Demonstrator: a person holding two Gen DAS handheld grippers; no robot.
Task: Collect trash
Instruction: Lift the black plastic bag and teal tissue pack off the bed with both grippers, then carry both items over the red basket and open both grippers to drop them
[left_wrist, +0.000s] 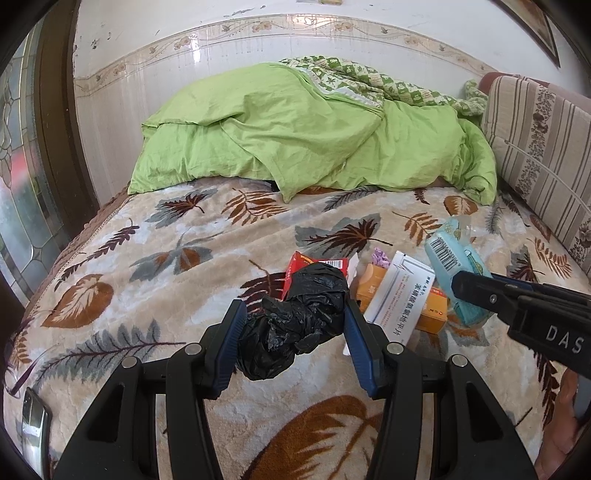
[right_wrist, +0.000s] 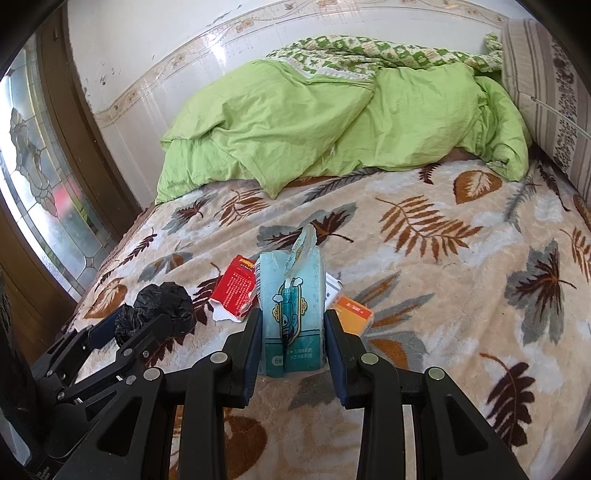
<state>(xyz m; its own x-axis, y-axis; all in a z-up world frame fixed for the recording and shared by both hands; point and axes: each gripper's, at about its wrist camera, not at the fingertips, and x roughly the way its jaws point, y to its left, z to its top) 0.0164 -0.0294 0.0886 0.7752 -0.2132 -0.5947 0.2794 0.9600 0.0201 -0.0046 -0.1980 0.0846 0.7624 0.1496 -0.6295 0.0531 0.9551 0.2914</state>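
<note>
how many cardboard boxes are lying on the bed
3: a red box behind the black bag, a white box on top of an orange box. More may be hidden.

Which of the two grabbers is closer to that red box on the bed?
Left. The left gripper, holding the black bag, sits just before the red box; the right gripper is farther right.

Crinkled glossy plastic bag (left_wrist: 295, 317), fleecy blanket (left_wrist: 147, 266)

1. A bed (left_wrist: 155, 258) is filling the room, wearing a cream blanket (right_wrist: 424, 266) with brown and grey leaves.
2. A green quilt (left_wrist: 295, 140) is lying crumpled at its far end.
3. White wall tiles (left_wrist: 221, 59) are gleaming in daylight.
4. A leaded-glass window (right_wrist: 33, 177) is glowing at left.
5. A striped cushion (left_wrist: 535, 147) is leaning at right.
</note>
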